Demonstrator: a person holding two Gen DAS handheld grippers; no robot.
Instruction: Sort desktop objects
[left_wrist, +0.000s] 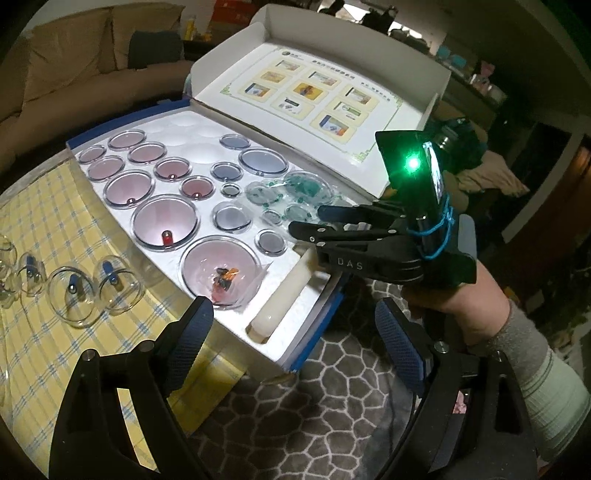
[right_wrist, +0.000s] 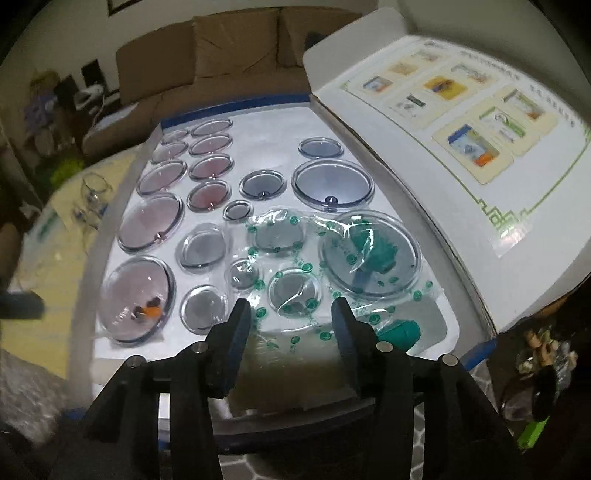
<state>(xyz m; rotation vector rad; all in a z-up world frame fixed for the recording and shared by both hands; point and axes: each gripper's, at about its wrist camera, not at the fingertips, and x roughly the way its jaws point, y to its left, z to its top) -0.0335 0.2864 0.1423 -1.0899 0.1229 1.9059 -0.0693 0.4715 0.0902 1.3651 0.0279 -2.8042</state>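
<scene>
Cups (left_wrist: 70, 295) loose on cloth in left view only; left claw (left_wrist: 295, 347) apart, right claw (right_wrist: 291, 325) apart, empty

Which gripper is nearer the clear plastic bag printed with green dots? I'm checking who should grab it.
Right. The right gripper hangs open directly over the bag in the white foam tray; the left gripper sits back at the tray's near edge, well short.

Your left gripper (left_wrist: 295, 347) angled downward, jaws wide apart and empty, your right gripper (right_wrist: 291, 328) likewise angled down, jaws parted, your right hand (left_wrist: 461, 299) gripping its handle, grey sleeve at wrist
</scene>
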